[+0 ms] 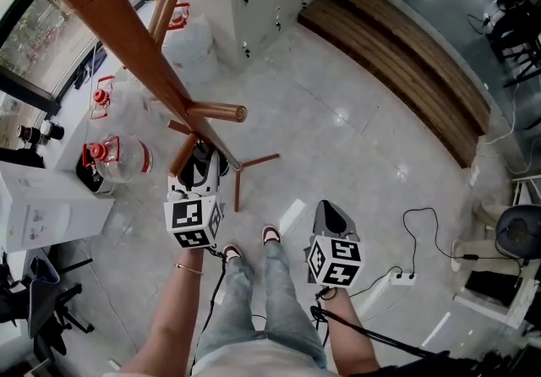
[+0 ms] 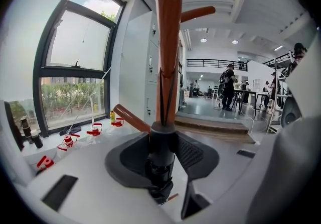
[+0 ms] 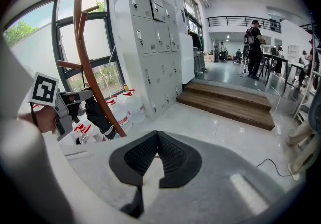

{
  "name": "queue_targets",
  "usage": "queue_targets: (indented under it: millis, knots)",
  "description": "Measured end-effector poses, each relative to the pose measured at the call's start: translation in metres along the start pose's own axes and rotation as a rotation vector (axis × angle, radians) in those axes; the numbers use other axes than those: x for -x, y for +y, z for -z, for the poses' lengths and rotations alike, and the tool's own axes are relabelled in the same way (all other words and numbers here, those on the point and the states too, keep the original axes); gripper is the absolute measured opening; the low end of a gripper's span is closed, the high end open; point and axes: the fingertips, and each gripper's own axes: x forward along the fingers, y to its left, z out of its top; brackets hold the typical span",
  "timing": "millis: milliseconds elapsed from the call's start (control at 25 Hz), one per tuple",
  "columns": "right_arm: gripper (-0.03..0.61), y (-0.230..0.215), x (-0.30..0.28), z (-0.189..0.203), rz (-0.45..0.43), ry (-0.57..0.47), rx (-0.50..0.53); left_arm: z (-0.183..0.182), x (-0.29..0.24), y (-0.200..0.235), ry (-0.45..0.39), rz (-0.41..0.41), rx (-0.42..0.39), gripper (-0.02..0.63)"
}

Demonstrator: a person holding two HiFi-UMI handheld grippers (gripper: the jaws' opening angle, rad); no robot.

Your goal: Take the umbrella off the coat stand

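White claws [image 1: 203,162], pale jeans [image 1: 254,299]

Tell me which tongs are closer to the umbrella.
Left. The left tongs are closed on the umbrella against the coat stand. The right tongs are empty and off to the side, clear of it.

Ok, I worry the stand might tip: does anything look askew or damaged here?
Nothing stands out. The coat stand is upright, and the black umbrella sits against its pole, gripped by the left gripper's fingers.

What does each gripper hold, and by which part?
Left gripper holds the black umbrella by its handle end, against the coat stand; right gripper holds nothing.
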Motion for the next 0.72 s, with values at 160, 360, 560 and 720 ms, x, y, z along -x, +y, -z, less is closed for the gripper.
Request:
queue_targets:
  millis: [160,360,560,720]
  knots:
    - [0.005,-0.002,0.001,0.003,0.002,0.001,0.001,0.002,0.003,0.0,0.001,-0.011,-0.01,0.149]
    - [0.005,0.0,0.004,0.002,-0.001,-0.001,0.01,0.002,0.008,-0.004,0.005,-0.002,-0.013,0.149]
    - [0.005,0.002,0.007,0.002,-0.005,-0.006,0.012,-0.001,0.013,-0.006,-0.003,-0.001,-0.014,0.149]
    - [0.005,0.003,0.011,0.002,-0.008,-0.009,0.015,-0.006,0.019,-0.007,-0.013,-0.003,-0.021,0.149]
